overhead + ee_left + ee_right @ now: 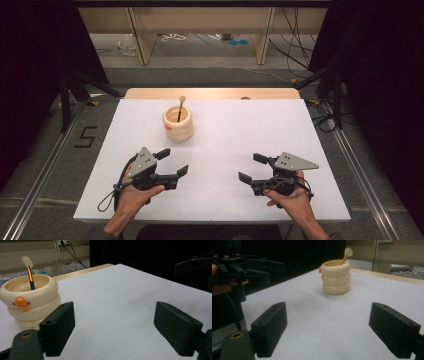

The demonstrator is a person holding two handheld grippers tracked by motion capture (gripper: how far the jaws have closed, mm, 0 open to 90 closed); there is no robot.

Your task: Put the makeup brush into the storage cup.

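Note:
A cream ringed cup [178, 123] with an orange knob stands on the white table [220, 150] toward the back left. A thin gold and black brush [180, 109] with a pale tip leans inside it. My left gripper [176, 162] rests near the front left, open and holding nothing, with the cup [30, 300] just ahead on its left side. My right gripper [252, 167] lies at the front right, open too, its jaws wide apart over bare table. From there the cup [336, 277] and brush [345, 255] stand well ahead, and the left gripper [265, 271] shows at the far left.
The white table top ends in a wooden strip [210, 93] at the back. Black curtains and stand legs [70, 90] flank both sides. Cables [295, 50] and wooden furniture legs [142, 40] lie on the floor beyond.

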